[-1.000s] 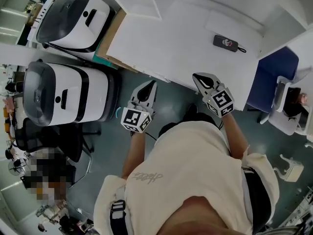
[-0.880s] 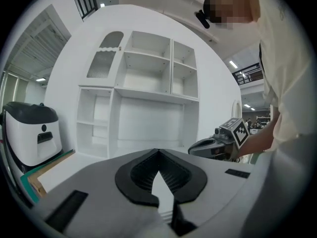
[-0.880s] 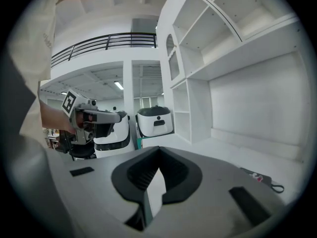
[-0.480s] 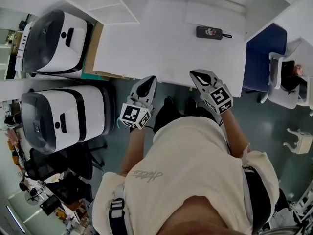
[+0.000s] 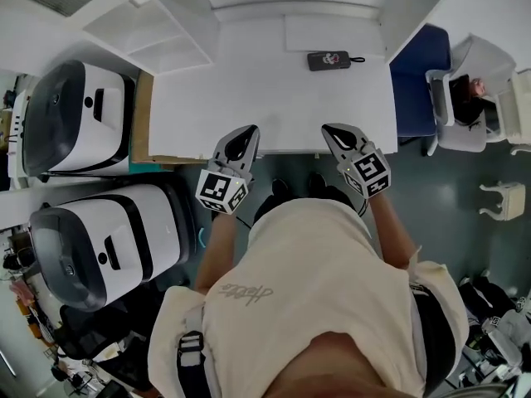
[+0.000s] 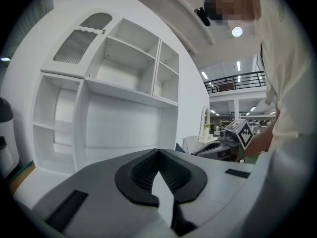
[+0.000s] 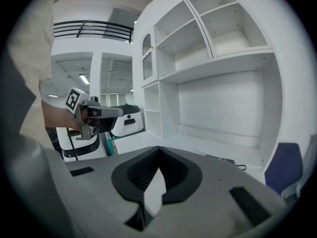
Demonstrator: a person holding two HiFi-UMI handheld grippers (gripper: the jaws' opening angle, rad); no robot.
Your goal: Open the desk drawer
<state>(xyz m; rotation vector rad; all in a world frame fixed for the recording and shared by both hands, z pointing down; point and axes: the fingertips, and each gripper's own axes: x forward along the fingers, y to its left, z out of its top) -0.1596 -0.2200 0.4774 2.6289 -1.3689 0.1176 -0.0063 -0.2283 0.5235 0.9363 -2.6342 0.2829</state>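
Two grippers were held side by side above the front edge of the white desk (image 5: 274, 98), both pointing away from the person toward the desk's back panel. The left gripper (image 5: 246, 131) had its jaws brought together at the tips with nothing between them. The right gripper (image 5: 332, 128) showed the same condition: jaws together and empty. Neither gripper touched the desk.

The desk's long axis ran left to right across the head view, with its front edge facing the person. The desk drawer could not be made out in any view, since only the desk top and its front edge were visible from above.

A shelf unit (image 6: 124, 73) with open compartments stood on the rear of the desk. A small dark device (image 5: 330, 60) with a short cord lay flat near the back of the desk top, well apart from both grippers, with its long axis parallel to the desk's.

Left of the desk stood two white-and-black machines (image 5: 75, 118). A blue chair (image 5: 419, 81) stood just beside the desk's right end.
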